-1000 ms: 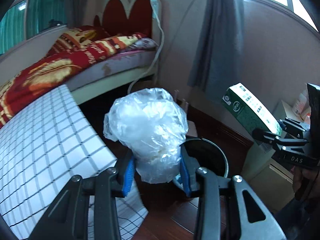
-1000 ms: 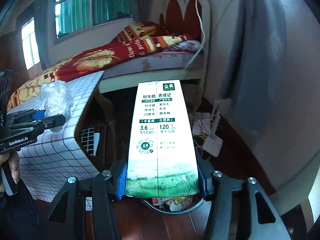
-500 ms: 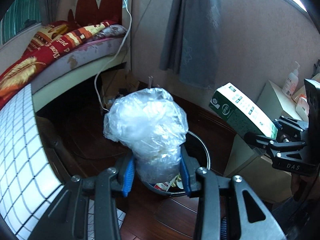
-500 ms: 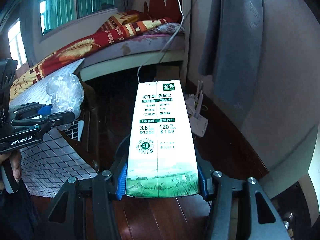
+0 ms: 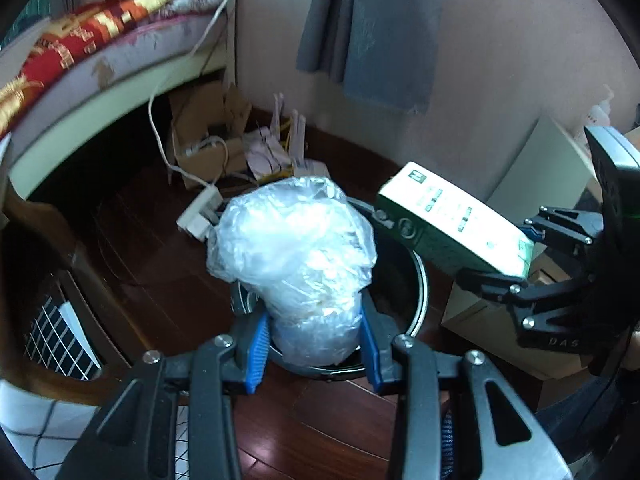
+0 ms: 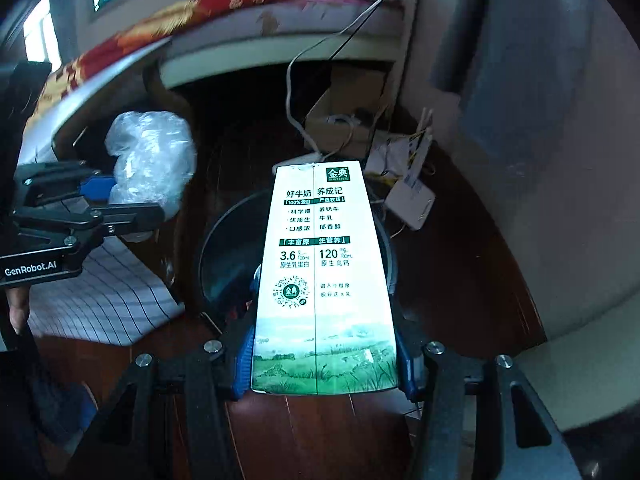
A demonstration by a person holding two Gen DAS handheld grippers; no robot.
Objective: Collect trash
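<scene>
Dark floor (image 5: 304, 432), right view alone: carton (image 6: 320, 280) print

Your bagged trash (image 5: 296, 256) hangs over the bin (image 5: 416, 276) on the floor (image 5: 320, 432), carton (image 5: 452, 220) to its right, bed (image 5: 100, 60) behind.

bed (image 5: 100, 64): red patterned blanket | white cable (image 5: 160, 120): hangs from bed to floor | cardboard box (image 5: 200, 128): under bed end | grey curtain (image 5: 368, 40): on wall | checked cloth (image 6: 104, 296): left | floor (image 5: 320, 432): dark wood
</scene>
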